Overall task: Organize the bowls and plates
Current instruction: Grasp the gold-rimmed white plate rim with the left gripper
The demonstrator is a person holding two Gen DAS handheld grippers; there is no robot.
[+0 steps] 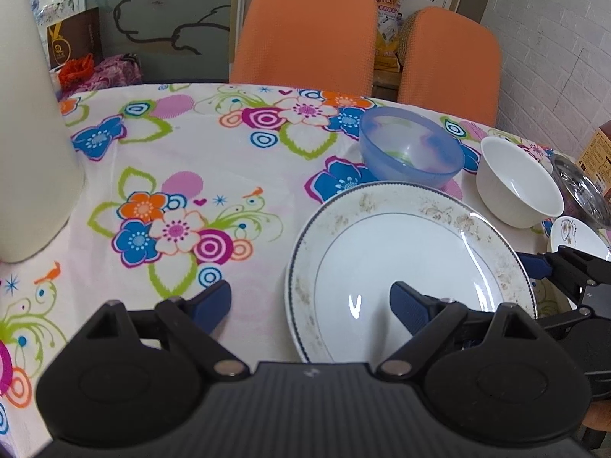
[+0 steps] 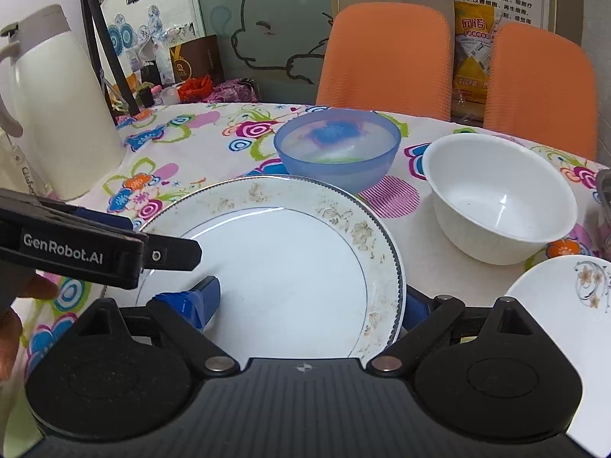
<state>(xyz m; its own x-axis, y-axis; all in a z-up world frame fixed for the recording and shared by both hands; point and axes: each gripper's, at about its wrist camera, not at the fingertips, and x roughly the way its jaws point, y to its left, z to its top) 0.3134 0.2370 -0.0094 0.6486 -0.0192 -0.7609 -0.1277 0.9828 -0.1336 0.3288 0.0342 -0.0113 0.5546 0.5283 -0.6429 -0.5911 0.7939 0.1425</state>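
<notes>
A large white plate with a faded gold-flower rim lies flat on the flowered tablecloth. My left gripper is open and straddles its left rim, one finger over the plate and the other over the cloth. My right gripper is open and straddles the plate's right rim, with its right fingertip partly hidden behind the edge. Neither gripper's pads press on the plate. Behind the plate stand a translucent blue bowl and an upright, empty white bowl. A small white plate with a flower print lies at the right.
A tall white thermos jug stands at the table's left. A steel dish sits at the far right, beside a brown box. Two orange chairs stand behind the table's far edge. A person's hand shows at the left border.
</notes>
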